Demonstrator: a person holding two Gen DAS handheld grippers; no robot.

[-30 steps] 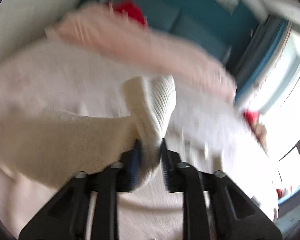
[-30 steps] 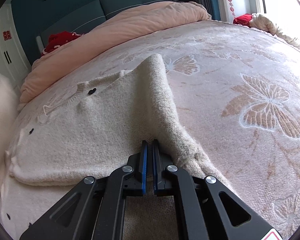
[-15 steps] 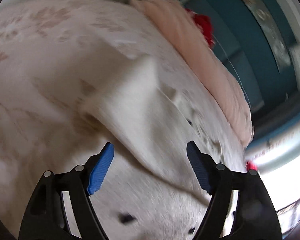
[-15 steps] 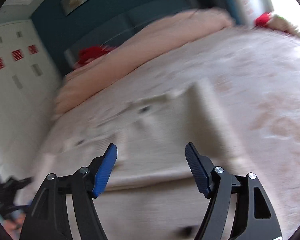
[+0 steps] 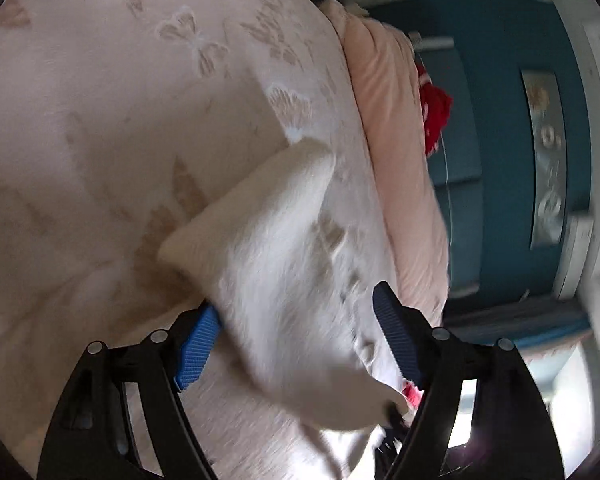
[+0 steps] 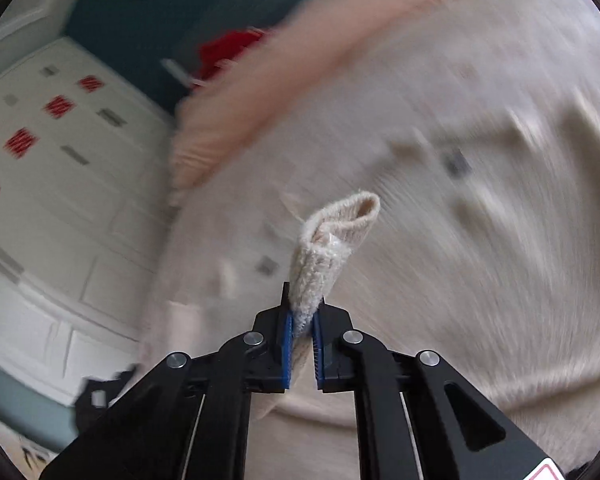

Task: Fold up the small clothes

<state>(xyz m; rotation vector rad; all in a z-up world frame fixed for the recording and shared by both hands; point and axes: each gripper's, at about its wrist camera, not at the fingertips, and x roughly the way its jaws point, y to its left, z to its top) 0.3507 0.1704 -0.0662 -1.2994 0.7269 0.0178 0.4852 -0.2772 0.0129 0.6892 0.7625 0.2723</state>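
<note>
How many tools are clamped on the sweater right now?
1. The right tool is shut on a folded ribbed edge of the cream sweater, low centre in its view. The left tool is open over the sweater, pinching nothing.

No readable text or labels.

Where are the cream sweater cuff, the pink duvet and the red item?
cream sweater cuff [image 6: 332, 240], right wrist view, on the ribbed fold above the pads.
pink duvet [image 5: 392, 128], left wrist view, on its rolled middle.
red item [image 5: 434, 116], left wrist view, on its centre.
</note>
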